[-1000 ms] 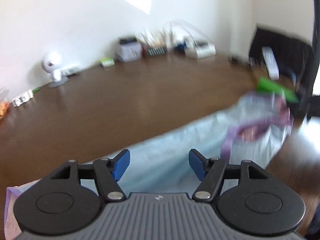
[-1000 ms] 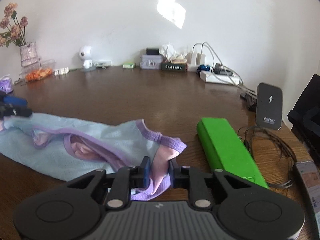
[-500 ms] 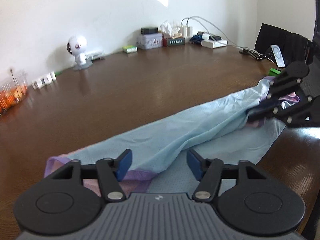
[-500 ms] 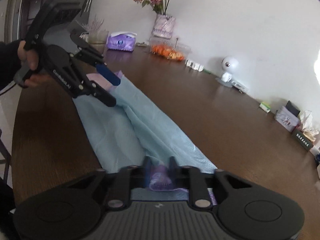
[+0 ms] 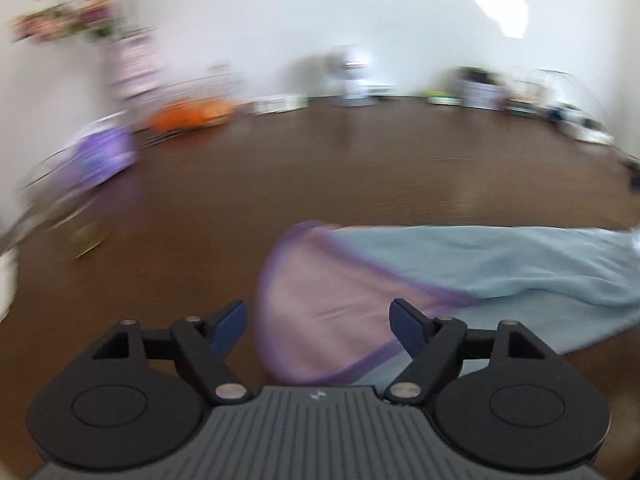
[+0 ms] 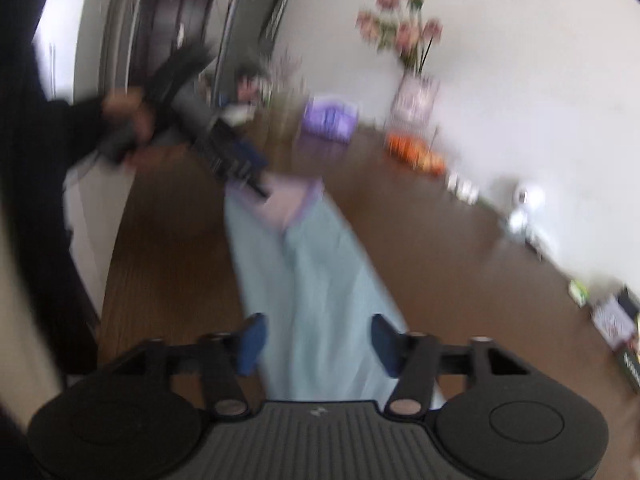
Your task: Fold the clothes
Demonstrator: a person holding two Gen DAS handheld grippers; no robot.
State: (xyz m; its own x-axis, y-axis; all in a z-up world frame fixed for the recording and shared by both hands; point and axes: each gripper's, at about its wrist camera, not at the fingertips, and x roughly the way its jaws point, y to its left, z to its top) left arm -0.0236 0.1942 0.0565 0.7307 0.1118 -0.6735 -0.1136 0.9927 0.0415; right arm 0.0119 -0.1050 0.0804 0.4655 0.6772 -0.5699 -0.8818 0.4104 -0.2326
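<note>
Having just released the garment point(image 6: 320, 280), both claws (left point(image 5: 318, 320), right point(image 6: 316, 338)) apparently gape apart.

White walls point(image 5: 260, 8) back a dark wooden table point(image 5: 320, 168); sunlight patch point(image 5: 500, 4) above.

Lying soft and matt: light-blue cloth garment point(image 5: 500, 264) with purple trim; gleaming faintly beneath: smooth dark-brown wooden table point(image 5: 360, 184).
</note>
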